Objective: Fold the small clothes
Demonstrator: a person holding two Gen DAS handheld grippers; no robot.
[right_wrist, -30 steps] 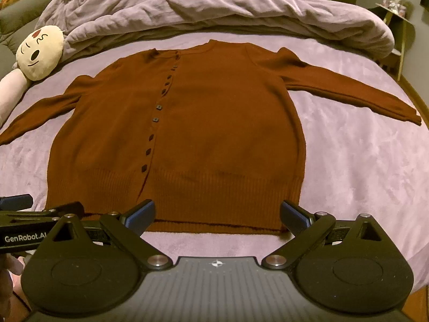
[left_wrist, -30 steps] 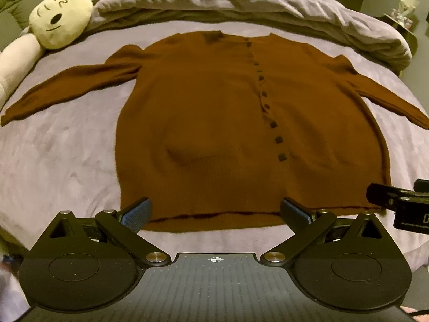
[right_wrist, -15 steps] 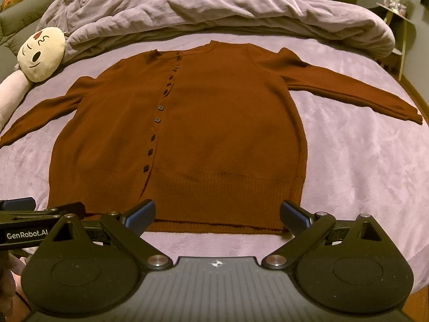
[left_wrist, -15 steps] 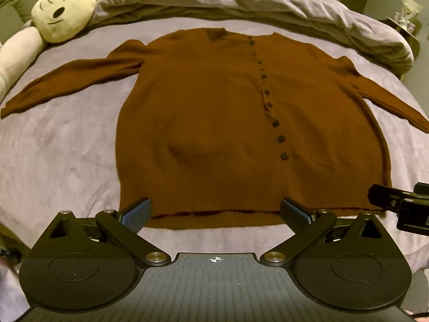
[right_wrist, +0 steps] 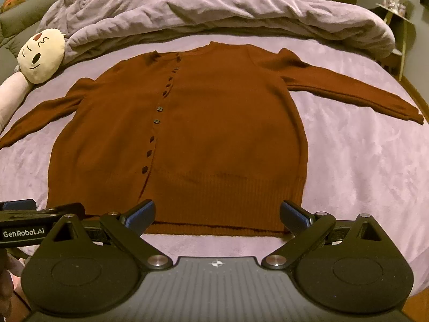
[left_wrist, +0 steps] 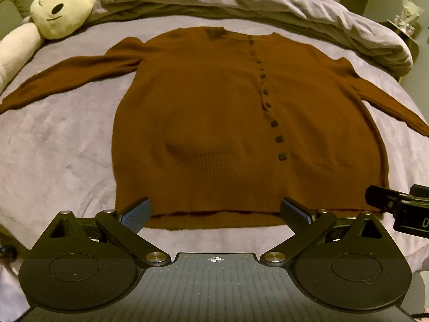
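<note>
A brown buttoned cardigan [left_wrist: 214, 123] [right_wrist: 214, 134] lies flat on the bed, front up, both sleeves spread out to the sides. Its ribbed hem is the nearest edge. My left gripper [left_wrist: 214, 210] hovers open just short of the hem's left half, nothing between its blue-padded fingers. My right gripper [right_wrist: 217, 214] is open too, just short of the hem's right half, and empty. Each gripper shows at the edge of the other's view: the right gripper [left_wrist: 396, 206] and the left gripper [right_wrist: 40, 214].
The lilac bedsheet [right_wrist: 362, 166] surrounds the cardigan. A bunched grey duvet [right_wrist: 214, 8] runs along the far side. A cream plush toy [left_wrist: 63, 8] lies at the far left. A small side table [right_wrist: 396, 13] stands beyond the bed's right corner.
Both grippers have crept slightly forward and the left view tilted a little to the left. The cardigan has not moved and both grippers stay open.
</note>
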